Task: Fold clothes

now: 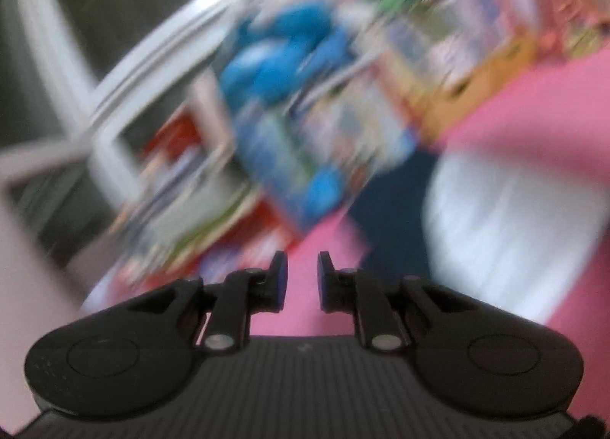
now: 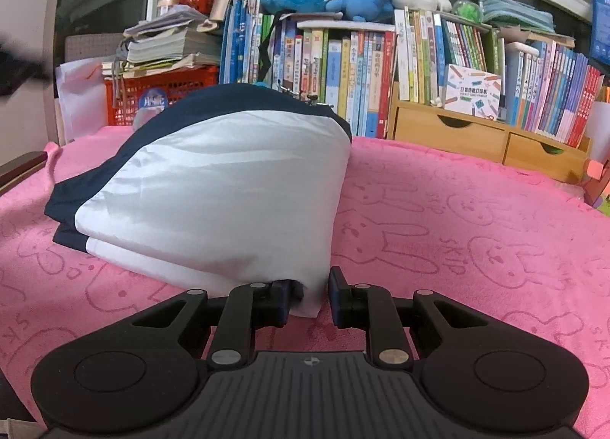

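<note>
Left wrist view: I read heavy motion blur. My left gripper (image 1: 302, 279) sits at bottom centre, fingers spread with only the pink towel (image 1: 533, 103) showing between them, pinching nothing. The white and navy garment (image 1: 507, 225) smears across the right of frame. Right wrist view: sharp. The folded garment (image 2: 213, 191) lies on the pink towel (image 2: 457, 233), centre left. My right gripper (image 2: 309, 296) is spread, a white corner of the garment sitting between its fingers, not pinched. Bookshelf (image 2: 343, 69) fills the top.
</note>
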`<state>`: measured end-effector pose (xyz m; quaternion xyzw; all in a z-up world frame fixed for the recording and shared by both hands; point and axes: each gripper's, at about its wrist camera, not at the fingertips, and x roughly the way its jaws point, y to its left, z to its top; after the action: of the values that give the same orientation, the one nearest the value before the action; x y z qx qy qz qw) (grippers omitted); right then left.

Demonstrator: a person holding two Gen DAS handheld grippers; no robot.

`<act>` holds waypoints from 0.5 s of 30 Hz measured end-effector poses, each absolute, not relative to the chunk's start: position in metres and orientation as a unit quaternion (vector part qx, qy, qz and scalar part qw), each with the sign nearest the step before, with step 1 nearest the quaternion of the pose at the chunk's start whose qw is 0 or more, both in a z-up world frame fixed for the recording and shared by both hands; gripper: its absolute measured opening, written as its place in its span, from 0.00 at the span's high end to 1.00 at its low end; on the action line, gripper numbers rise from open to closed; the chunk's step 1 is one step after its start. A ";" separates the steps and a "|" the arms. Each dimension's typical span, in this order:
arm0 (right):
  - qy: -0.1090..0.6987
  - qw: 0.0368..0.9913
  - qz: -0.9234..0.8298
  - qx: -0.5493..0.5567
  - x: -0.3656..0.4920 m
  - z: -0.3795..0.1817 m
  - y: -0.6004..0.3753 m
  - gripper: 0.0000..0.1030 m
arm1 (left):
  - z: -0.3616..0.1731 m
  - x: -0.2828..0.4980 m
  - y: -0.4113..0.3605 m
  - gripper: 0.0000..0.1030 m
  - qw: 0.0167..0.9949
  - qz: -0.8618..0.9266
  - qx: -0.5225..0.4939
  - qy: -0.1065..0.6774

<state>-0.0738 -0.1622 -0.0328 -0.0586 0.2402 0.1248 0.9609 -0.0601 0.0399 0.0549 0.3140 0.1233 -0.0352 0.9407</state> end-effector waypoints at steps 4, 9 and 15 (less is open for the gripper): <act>0.239 0.961 0.121 -0.062 -0.074 -0.033 -0.161 0.79 | 0.024 -0.025 -0.031 0.79 0.924 -0.108 0.352 0.106; 0.238 0.962 0.123 -0.060 -0.075 -0.033 -0.161 0.78 | -0.023 0.017 -0.013 0.78 0.914 -0.041 0.373 0.155; 0.235 0.961 0.131 -0.059 -0.076 -0.032 -0.160 0.77 | -0.036 0.033 0.073 0.78 0.892 0.109 0.376 0.226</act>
<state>-0.0755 -0.1604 -0.0323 -0.0587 0.2350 0.1305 0.9614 0.0333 0.0732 -0.0357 0.3759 0.2265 0.1091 0.8919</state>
